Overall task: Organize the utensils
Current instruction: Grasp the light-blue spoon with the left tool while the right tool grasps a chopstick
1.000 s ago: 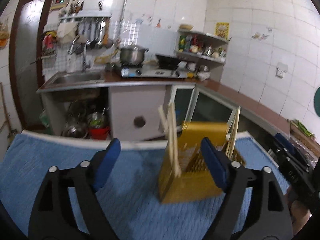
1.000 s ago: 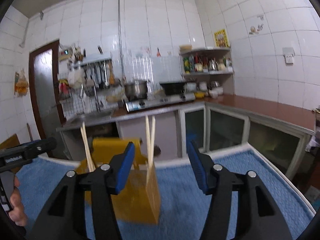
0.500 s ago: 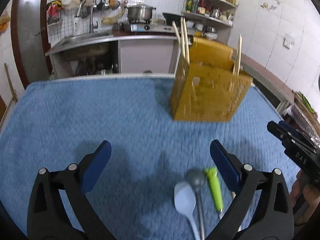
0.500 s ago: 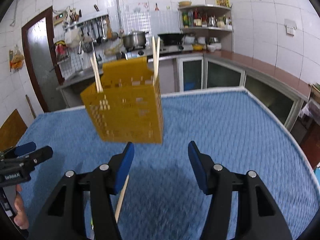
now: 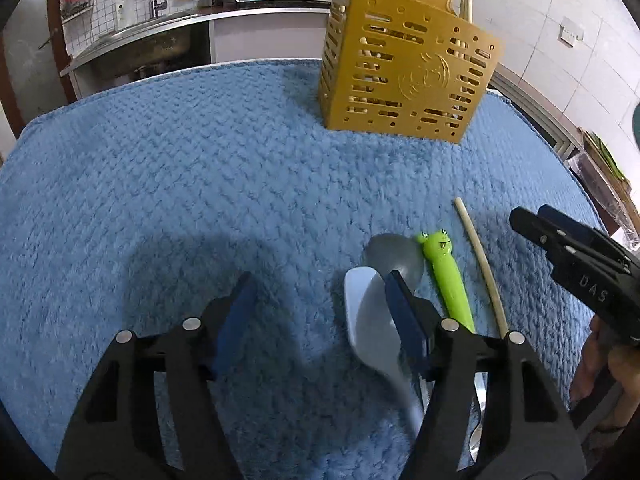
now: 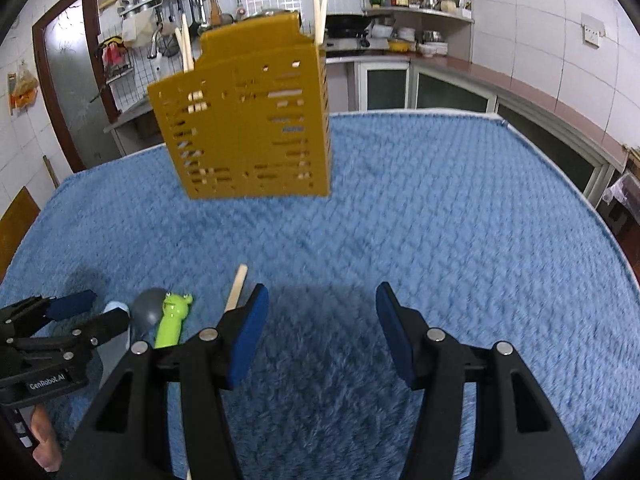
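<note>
Left gripper [image 5: 318, 300] tilts steeply down at the blue mat [image 5: 168, 168], its jaws part open with only bare mat between them; they have just been closing, and they hold nothing. Its right pad sits over the bowl of the pale blue spoon [image 5: 370, 320], which lies well in front of the yellow holder [image 5: 404, 68], with the grey spoon [image 5: 394, 252] touching it, the green frog-handled utensil [image 5: 444, 276] just beside that, and a loose chopstick [image 5: 480, 264] farthest out. Several chopsticks already stand in the holder. The risk, as I judge it, is that the jaws straddle empty mat rather than the pale spoon, so closing further would catch nothing or push the spoon sideways into the grey one; the deep pile could also let a thin handle sink out of the pads' reach. Right gripper [image 6: 318, 320] also points downward, half open and empty, in front of the holder with the loose chopstick just beside its left finger.
</note>
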Tool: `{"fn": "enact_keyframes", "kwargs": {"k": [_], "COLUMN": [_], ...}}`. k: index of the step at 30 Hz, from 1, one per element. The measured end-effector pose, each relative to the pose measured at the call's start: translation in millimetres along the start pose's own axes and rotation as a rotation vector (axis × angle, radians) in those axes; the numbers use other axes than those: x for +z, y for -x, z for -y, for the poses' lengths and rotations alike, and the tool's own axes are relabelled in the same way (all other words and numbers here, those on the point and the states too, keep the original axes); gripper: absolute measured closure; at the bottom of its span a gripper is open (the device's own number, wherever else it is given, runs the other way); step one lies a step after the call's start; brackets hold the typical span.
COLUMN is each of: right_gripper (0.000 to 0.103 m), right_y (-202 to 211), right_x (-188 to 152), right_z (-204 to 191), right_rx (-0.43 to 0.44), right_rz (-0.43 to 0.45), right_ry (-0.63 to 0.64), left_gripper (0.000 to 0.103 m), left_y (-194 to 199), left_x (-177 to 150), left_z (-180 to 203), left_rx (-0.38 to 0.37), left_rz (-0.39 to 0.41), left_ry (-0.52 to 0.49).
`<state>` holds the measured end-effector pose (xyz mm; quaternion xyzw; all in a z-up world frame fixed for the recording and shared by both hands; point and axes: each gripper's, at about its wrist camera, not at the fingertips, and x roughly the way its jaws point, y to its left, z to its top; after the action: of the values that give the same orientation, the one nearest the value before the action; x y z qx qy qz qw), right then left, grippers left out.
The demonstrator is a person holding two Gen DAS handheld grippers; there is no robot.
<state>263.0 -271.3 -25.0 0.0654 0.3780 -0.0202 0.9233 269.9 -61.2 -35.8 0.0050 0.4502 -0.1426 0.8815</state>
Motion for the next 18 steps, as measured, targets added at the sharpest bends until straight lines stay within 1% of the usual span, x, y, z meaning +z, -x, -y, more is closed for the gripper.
{"fn": "enact_keyframes", "kwargs": {"k": [4,8,9,11,12,13,14,16,18], "right_gripper": [0.048,0.048,0.048,0.048,0.048,0.048,0.048,0.048,0.048], "right_y": [-2.2,-3.8,-3.9,-4.1,-3.8,-3.3,-3.3,-4.2,-4.9], "right_x": [-3.4,-5.5,-5.2,-5.5,-5.6,-5.1,-5.1,-5.0,-5.0], "right_z": [-7.7,-16.1,-17.0,-17.8,-16.3,-14.7,-12.3,-8.8,-8.6], "right_rx": [0.008,0.022,0.022,0.018,0.015,0.015,0.017,0.019,0.021], "right_rz": [-0.011,-0.022,-0.024,-0.026,-0.024,-0.023,-0.024,-0.029,-0.032], "right_ry": [0.017,0.033,0.038,0.040,0.031,0.023,0.012,-0.005,-0.006], "left_gripper": [0.040,0.042,0.044,0.050,0.059,0.063,0.065,0.075,0.076], "left_y": [3.0,0.7,0.7,2.4,3.0,3.7,4.6,5.6,5.7], "left_x": [-1.4,-4.3,-5.4,-7.6,-9.0,-9.9,-11.1,-11.7,-11.8], "left_z": [0.1,6.0,7.2,10.1,11.4,11.9,13.3,15.1,16.1], "left_rx": [-0.027,-0.028,-0.026,-0.029,-0.035,-0.039,-0.032,-0.054,-0.055], "left_rz": [-0.003,-0.012,-0.011,-0.011,-0.012,-0.015,-0.009,-0.012,-0.012], "left_ry": [-0.001,-0.029,-0.034,-0.048,-0.054,-0.058,-0.064,-0.073,-0.079]}}
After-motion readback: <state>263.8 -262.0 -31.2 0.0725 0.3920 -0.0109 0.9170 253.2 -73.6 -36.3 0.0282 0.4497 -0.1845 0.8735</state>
